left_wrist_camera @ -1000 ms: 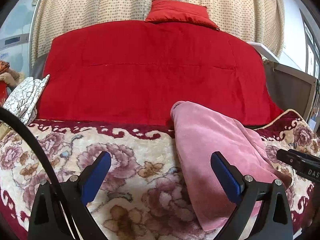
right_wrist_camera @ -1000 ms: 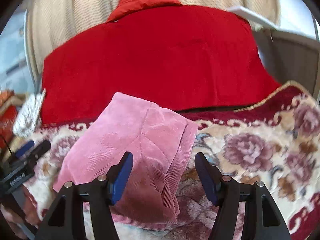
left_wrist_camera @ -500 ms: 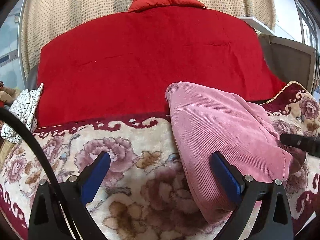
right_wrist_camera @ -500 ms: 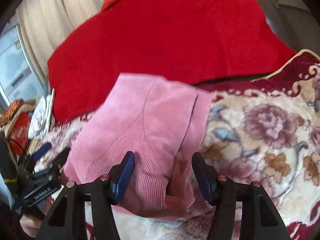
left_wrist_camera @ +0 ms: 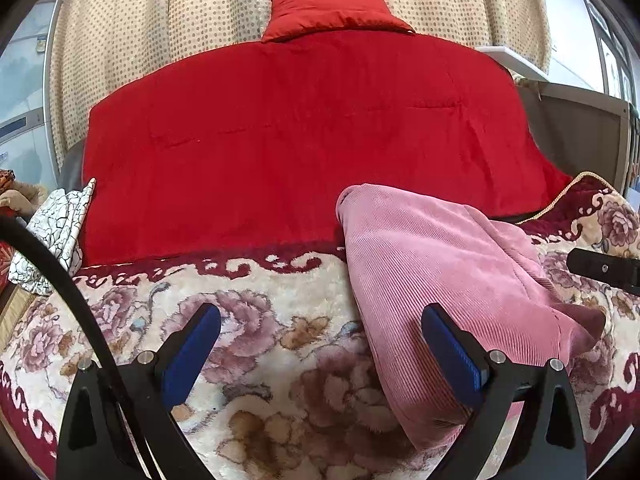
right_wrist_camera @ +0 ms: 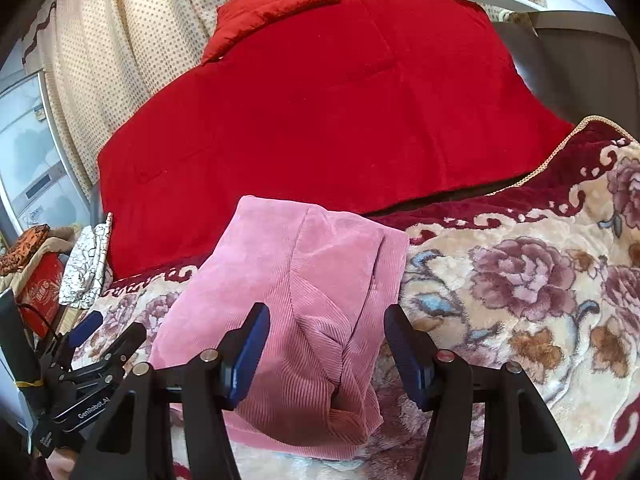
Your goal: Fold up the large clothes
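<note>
A pink corduroy garment lies folded on the floral blanket; it also shows in the right wrist view. My left gripper is open and empty, its right finger over the garment's near left edge. My right gripper is open, its jaws straddling the garment's near end just above the fabric, holding nothing. The left gripper shows from outside at the lower left of the right wrist view. Part of the right gripper shows at the right edge of the left wrist view.
A red quilt and red pillow cover the far half of the bed, with a dotted curtain behind. A black-and-white patterned cloth lies at the left edge. A red box sits off the bed's left side.
Both grippers pulled back and rose slightly from the garment. The right gripper, which was low around the garment's near end, now sits a little higher. The garment stays folded in place.
</note>
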